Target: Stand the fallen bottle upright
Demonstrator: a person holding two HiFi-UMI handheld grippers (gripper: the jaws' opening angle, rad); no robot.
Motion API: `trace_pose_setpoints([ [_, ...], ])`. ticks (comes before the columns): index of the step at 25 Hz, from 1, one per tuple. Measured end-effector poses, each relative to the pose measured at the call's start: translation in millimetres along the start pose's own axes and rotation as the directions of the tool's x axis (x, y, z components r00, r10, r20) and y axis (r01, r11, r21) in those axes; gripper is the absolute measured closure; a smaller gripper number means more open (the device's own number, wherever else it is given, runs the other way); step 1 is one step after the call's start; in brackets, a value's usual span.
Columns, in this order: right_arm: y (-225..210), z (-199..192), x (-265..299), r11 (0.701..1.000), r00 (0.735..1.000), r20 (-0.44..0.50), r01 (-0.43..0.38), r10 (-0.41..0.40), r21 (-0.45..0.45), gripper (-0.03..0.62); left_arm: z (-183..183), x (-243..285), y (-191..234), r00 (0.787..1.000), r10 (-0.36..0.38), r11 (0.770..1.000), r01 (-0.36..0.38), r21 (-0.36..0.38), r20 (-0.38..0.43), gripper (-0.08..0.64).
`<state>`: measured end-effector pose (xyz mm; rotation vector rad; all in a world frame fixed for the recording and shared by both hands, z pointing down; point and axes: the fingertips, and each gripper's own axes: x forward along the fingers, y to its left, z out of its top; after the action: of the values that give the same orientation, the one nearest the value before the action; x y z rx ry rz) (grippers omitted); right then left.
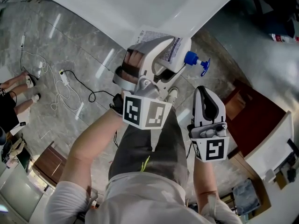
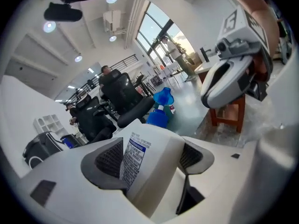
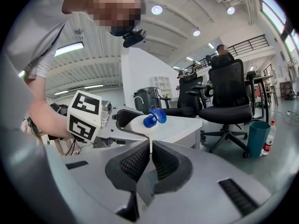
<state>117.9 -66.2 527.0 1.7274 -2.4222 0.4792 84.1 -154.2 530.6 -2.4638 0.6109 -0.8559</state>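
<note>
White plastic bottle (image 2: 140,157) with a blue pump (image 1: 196,63) sat gripped between the wide-spread jaws of the left gripper (image 1: 156,50) at the near edge of the white table (image 1: 107,8), while the right gripper (image 3: 150,160) hung just beside it, jaws closed together on nothing.

bottle (image 1: 185,45) body largely covered by left gripper (image 1: 161,59) in head view, its base hidden behind the jaws, label (image 2: 133,158) print too small to read, far side of white table (image 1: 93,3) cut off by picture edge
</note>
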Motion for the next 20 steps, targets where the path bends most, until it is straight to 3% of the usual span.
trace_pose_setpoints([
  [4, 3, 2, 0, 1.000, 1.000, -0.001, -0.006, 0.006, -0.005, 0.551, 6, -8, 18, 0.998, 0.032, 0.991, -0.025, -0.135, 0.052, 0.183],
  [14, 10, 7, 4, 1.000, 1.000, 0.000, -0.018, 0.018, -0.020, 0.551, 15, -23, 30, 0.989, 0.062, 0.965, -0.025, -0.259, 0.134, 0.196],
  [20, 16, 8, 6, 0.999, 1.000, -0.008, -0.025, 0.024, -0.029, 0.551, 15, -34, 48, 0.974, 0.103, 0.913, -0.012, -0.409, 0.202, 0.199],
])
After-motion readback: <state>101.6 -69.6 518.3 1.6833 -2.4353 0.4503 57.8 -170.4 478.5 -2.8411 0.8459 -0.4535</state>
